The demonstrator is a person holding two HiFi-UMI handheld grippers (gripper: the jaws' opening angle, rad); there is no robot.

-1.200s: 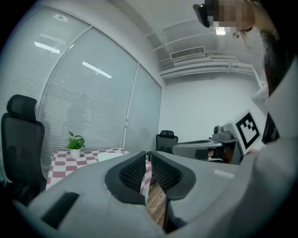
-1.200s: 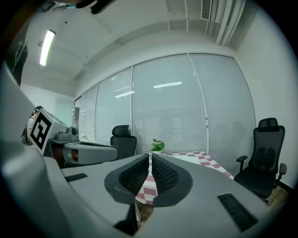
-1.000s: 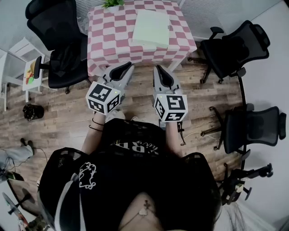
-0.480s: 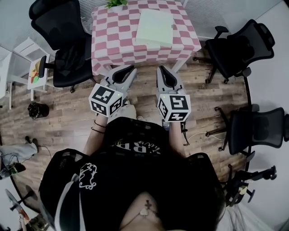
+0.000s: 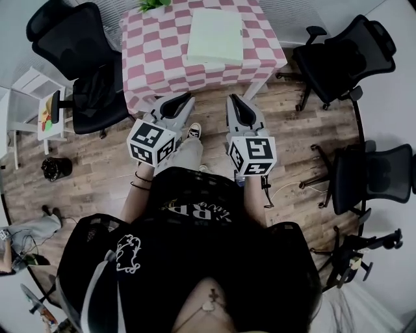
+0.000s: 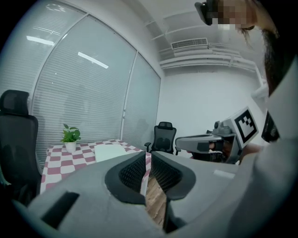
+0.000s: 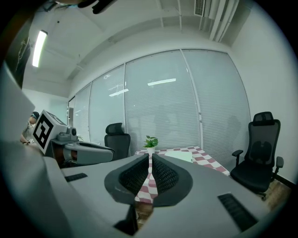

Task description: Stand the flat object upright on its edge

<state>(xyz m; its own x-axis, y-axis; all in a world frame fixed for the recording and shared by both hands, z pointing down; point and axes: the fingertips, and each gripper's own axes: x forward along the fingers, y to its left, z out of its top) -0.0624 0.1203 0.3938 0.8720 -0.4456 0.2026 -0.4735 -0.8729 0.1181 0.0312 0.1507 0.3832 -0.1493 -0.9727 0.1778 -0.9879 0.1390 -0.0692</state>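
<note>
A pale green flat book-like object (image 5: 216,36) lies flat on the pink-and-white checked table (image 5: 159,58) ahead of me; it also shows in the left gripper view as the flat object (image 6: 110,152) and in the right gripper view as the flat object (image 7: 179,156). My left gripper (image 5: 184,101) and right gripper (image 5: 234,104) are held side by side over the wooden floor, short of the table's near edge. Both are shut with nothing between the jaws. Each gripper sees the other: the right gripper (image 6: 186,143) and the left gripper (image 7: 104,153).
A small potted plant (image 5: 151,5) stands at the table's far left corner. Black office chairs stand left (image 5: 84,65) and right (image 5: 344,62) of the table, another chair (image 5: 370,179) further right. A white side stand (image 5: 45,110) is at the left. My shoe (image 5: 194,132) is below the grippers.
The view has shifted as I step toward the table; the table and chairs slid slightly in the head view. Both grippers keep their pose and stay shut.
</note>
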